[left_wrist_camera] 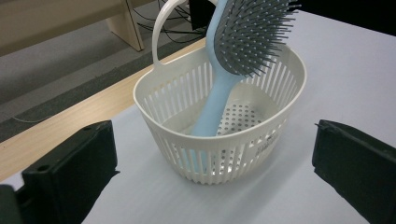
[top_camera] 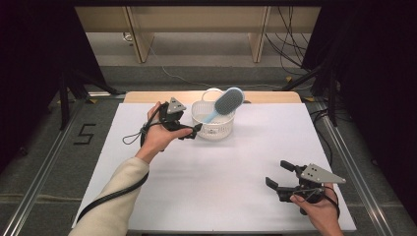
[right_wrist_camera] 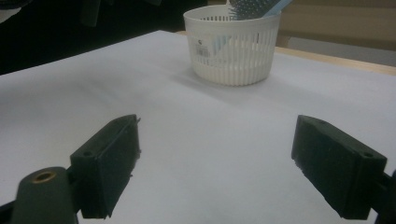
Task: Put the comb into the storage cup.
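Currently: white slotted plastic basket (top_camera: 213, 120) w/ loop handle, far centre of white table (top_camera: 221, 167); blue hairbrush w/ grey bristle pad (top_camera: 223, 103) leans inside, handle down. Left gripper (top_camera: 196, 129) just beside basket, jaws wide, empty. Right gripper (top_camera: 278, 173) wide, empty, well apart. You: back left straight off, don't nudge rim.

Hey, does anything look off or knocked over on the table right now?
Nothing is spilled or damaged. The blue hairbrush stands handle-down in the white basket, leaning so its bristle head pokes above the rim.
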{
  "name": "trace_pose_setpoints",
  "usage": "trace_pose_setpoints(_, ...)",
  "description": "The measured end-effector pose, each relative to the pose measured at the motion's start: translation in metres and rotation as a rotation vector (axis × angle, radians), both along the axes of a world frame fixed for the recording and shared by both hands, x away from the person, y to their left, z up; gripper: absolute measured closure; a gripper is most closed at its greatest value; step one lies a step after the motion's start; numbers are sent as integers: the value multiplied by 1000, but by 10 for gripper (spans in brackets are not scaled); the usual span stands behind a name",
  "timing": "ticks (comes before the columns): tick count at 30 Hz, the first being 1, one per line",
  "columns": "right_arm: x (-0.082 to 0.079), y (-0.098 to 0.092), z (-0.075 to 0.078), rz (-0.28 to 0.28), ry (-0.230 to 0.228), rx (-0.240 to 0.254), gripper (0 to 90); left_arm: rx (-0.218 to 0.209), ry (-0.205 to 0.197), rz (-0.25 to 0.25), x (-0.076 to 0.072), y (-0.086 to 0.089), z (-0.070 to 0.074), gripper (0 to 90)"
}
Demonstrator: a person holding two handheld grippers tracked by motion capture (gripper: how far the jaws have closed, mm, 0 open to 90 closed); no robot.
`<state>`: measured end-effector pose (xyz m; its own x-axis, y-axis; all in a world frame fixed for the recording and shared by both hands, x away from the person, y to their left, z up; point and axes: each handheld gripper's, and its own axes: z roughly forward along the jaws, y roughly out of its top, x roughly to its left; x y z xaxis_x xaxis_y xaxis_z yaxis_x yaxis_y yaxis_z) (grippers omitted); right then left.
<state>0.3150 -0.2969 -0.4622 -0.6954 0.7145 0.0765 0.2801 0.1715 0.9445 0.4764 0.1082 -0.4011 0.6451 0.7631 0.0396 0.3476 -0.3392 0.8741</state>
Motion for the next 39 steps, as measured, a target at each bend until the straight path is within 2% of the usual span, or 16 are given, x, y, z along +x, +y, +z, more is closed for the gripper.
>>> trace_pose_setpoints(4,0,0,0,0,-3,0,159,-7,-9,9,-4,5,-2,0)
trace_pose_setpoints(9,0,0,0,-1,-2,0,159,-18,6,20,-7,13,-5,0)
trace_pose_setpoints(16,0,0,0,-3,-1,1,159,-28,4,30,-14,21,-6,0)
trace_pose_setpoints(24,0,0,0,-4,-2,2,159,-24,11,22,-23,28,-7,0)
trace_pose_setpoints(39,0,0,0,-6,-2,-3,159,-22,-7,30,-43,50,-8,0)
